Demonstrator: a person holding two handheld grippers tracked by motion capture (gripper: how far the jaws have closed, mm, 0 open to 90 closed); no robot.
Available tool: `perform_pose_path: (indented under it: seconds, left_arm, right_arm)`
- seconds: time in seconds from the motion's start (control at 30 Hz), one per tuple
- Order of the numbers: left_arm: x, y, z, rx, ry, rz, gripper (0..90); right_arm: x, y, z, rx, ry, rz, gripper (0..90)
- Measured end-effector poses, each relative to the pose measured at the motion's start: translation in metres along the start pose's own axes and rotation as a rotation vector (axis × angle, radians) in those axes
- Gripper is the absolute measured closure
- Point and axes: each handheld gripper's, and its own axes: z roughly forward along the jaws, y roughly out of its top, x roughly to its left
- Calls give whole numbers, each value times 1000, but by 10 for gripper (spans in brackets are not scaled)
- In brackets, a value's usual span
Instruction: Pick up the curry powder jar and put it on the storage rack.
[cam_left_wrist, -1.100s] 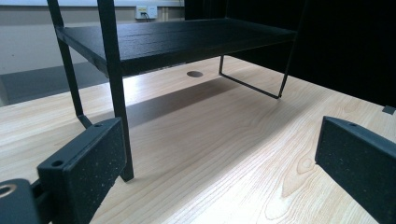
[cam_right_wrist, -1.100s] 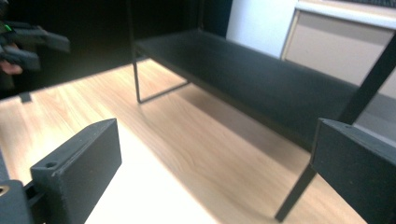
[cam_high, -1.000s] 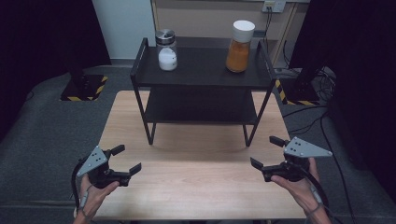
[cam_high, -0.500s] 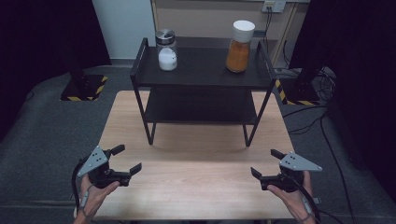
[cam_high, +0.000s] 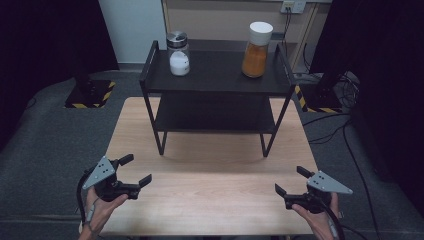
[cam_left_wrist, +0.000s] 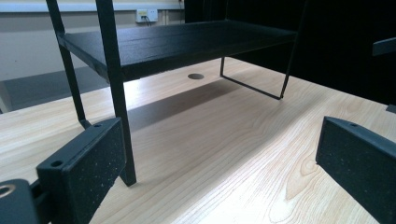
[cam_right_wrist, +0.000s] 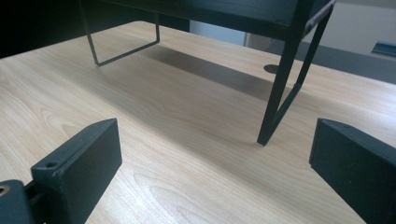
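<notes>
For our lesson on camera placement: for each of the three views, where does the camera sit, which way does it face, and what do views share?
High view: above the person's side, facing forward and down on the table; forearms, both hand-held grippers.
Left gripper view: low over the tabletop, facing the black shelf rack; own open jaws.
Right gripper view: low, facing that rack's leg; own open jaws.
Shared: rack, wooden tabletop.

Left claw (cam_high: 131, 172): held low at the person's near left, jaws spread wide with nothing between them, pointing forward and inward. The left hand (cam_high: 102, 207) grips it from below, forearm entering from the bottom edge. Right claw (cam_high: 292, 181): held low at the near right, jaws likewise wide apart and empty, pointing forward and inward. The right hand (cam_high: 316, 217) supports it from beneath. The two claws sit well apart.
</notes>
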Motion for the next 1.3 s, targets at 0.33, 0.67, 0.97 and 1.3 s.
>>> perform_pose_path:
  seconds: [0.33,0.67,0.97,1.3]
  left_arm:
    - [-1,0,-1,-1,1,8,4]
    - [0,-1,-2,-7,6,1,4]
    - [0,-1,-1,-1,4,8,4]
    - [0,-1,-1,2,3,11,4]
  right_arm:
    - [-5,-6,-1,-16,-1,26,29]
    - [-6,-7,0,-25,0,31,30]
    - [-6,-8,0,-29,3,32,29]
    - [-6,-9,-1,-27,-2,34,32]
